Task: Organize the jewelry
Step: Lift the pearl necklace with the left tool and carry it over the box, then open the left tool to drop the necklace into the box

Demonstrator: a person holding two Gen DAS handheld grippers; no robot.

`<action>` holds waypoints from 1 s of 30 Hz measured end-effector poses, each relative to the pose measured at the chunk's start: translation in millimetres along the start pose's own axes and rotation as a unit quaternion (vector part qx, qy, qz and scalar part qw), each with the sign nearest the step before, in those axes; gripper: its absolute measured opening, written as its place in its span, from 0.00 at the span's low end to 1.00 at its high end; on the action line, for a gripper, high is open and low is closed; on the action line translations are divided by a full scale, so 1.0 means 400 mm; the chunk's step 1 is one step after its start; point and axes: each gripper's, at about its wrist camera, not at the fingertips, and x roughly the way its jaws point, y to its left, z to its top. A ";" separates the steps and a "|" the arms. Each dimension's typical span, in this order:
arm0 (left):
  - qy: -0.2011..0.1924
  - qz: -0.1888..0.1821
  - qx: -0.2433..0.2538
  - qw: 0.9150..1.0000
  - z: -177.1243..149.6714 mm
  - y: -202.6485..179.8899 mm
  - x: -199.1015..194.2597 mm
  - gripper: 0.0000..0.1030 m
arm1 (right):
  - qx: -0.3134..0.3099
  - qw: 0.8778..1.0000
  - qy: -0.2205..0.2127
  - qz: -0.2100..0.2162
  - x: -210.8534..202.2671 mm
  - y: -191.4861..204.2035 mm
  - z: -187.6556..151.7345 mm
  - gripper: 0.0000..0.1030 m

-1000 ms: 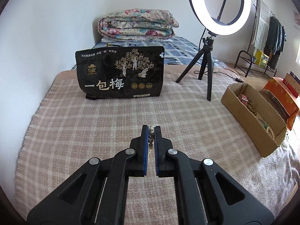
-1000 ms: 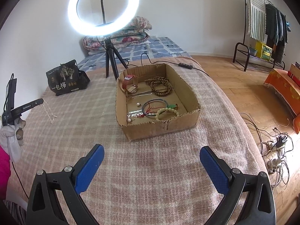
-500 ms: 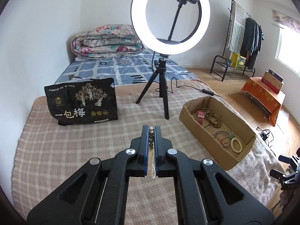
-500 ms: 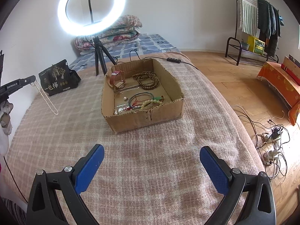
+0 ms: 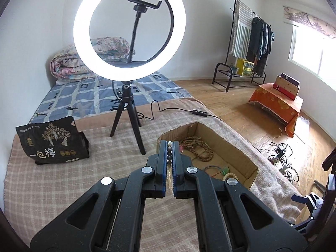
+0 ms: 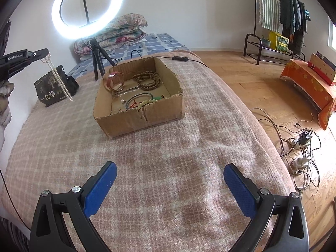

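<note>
A pink checked blanket (image 6: 168,157) covers the bed, with a ring light (image 5: 129,29) and a black bag (image 5: 52,145) on it. A second ago my left gripper (image 5: 169,147) faced the bag; now it looks at the box (image 6: 138,117). It is pinched on the pearls (image 6: 57,77), held up in the air. My right gripper (image 6: 170,180) is wide, holding nothing.

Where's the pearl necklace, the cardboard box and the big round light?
pearl necklace (image 6: 59,82), right wrist view, middle of the hanging strand.
cardboard box (image 6: 145,116), right wrist view, front wall.
ring light (image 5: 84,48), left wrist view, left side of the glowing ring.
</note>
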 end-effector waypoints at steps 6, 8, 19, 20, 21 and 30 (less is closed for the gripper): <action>0.005 -0.011 0.010 1.000 0.030 -0.072 0.060 0.01 | 0.007 1.000 0.002 -0.001 0.004 -0.026 -0.008 1.00; 0.006 -0.014 0.013 1.000 0.037 -0.092 0.076 0.01 | 0.006 1.000 0.003 -0.003 0.005 -0.033 -0.010 1.00; 0.021 -0.018 0.021 0.999 0.045 -0.155 0.155 0.01 | 0.019 1.000 0.005 -0.002 0.013 -0.073 -0.014 1.00; 0.024 -0.017 0.022 0.999 0.043 -0.160 0.164 0.01 | 0.019 1.000 0.005 -0.001 0.014 -0.076 -0.016 1.00; 0.026 -0.016 0.023 0.999 0.042 -0.163 0.171 0.01 | 0.020 1.000 0.006 -0.001 0.016 -0.077 -0.017 1.00; 0.040 -0.004 0.028 0.999 0.039 -0.173 0.225 0.01 | 0.023 1.000 0.009 0.001 0.021 -0.087 -0.022 1.00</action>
